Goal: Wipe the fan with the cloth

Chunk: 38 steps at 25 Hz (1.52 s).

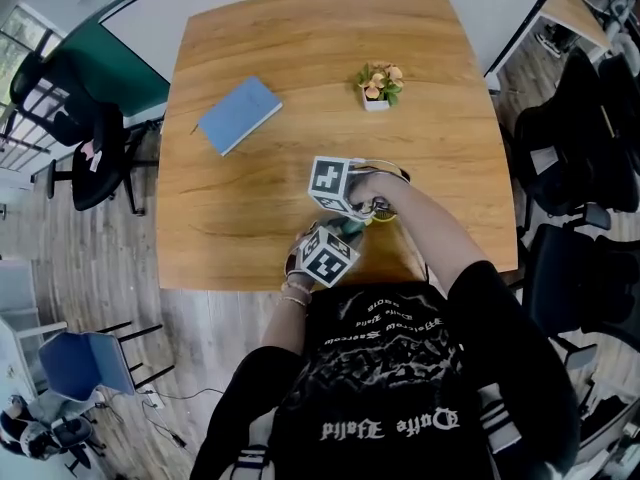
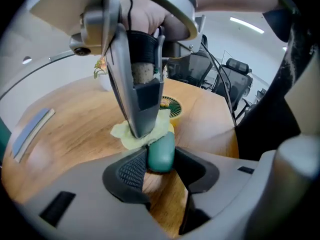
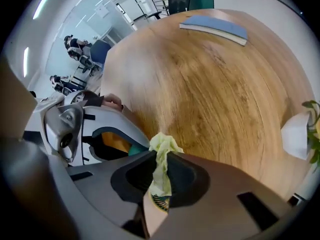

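Observation:
The small fan has a green handle (image 2: 161, 153) and a yellow head with a green grille (image 2: 171, 106). My left gripper (image 2: 161, 165) is shut on that handle and holds the fan low over the wooden table (image 1: 250, 218), near its front edge. A crumpled yellow-green cloth (image 3: 161, 156) is pinched in my right gripper (image 3: 161, 173), which points steeply down. The cloth (image 2: 142, 134) rests against the fan just behind the head. In the head view the two marker cubes sit close together, and hands hide most of the fan (image 1: 352, 228).
A blue notebook (image 1: 238, 114) lies at the table's far left. A small white pot of flowers (image 1: 379, 85) stands at the far right. Black office chairs (image 1: 580, 158) flank the table, and its front edge (image 1: 230, 283) is close to my body.

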{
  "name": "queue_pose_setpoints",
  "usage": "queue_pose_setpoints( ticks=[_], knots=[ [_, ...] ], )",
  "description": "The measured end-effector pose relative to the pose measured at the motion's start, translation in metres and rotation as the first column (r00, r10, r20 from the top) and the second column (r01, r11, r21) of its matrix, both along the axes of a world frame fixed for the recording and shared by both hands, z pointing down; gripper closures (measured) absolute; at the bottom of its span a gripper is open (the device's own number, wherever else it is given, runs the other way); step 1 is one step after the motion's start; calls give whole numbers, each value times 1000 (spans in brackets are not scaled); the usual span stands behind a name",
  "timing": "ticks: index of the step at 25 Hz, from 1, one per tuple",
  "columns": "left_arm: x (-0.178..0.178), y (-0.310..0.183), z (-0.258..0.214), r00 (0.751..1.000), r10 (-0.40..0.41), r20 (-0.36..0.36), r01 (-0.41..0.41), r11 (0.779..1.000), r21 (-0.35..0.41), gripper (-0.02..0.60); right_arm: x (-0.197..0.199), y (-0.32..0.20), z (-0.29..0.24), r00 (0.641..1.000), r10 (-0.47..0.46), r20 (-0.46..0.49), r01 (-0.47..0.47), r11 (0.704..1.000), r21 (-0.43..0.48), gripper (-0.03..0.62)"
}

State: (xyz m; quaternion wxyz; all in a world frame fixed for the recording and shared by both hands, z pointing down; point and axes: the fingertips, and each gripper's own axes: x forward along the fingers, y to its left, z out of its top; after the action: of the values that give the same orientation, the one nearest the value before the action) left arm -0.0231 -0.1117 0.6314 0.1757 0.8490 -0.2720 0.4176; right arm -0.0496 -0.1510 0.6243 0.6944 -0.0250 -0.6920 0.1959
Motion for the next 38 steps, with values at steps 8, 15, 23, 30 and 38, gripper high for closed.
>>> queue_pose_setpoints(
  ticks=[8,15,23,30,38],
  knots=[
    [-1,-4,0,998,-42,-48,41,999,-16,390,9,-11,0,998,-64,-15,65,998,20,531],
    [-1,-1,-1,995,-62,-72,61,998,-15,390,18,-39,-3,994,93,50,-94,995,21,530],
    [-1,-3,-2,994,-72,-80,72,997,-8,388,42,-66,-3,914,386,124,-375,921,-105,530],
    [-1,-4,-2,992,-86,-93,84,996,-25,388,66,-77,-3,752,631,191,-580,771,-261,530],
    [0,-6,-4,990,-101,-95,100,995,-13,388,102,-72,-8,561,781,276,-698,625,-350,530]
  ],
)
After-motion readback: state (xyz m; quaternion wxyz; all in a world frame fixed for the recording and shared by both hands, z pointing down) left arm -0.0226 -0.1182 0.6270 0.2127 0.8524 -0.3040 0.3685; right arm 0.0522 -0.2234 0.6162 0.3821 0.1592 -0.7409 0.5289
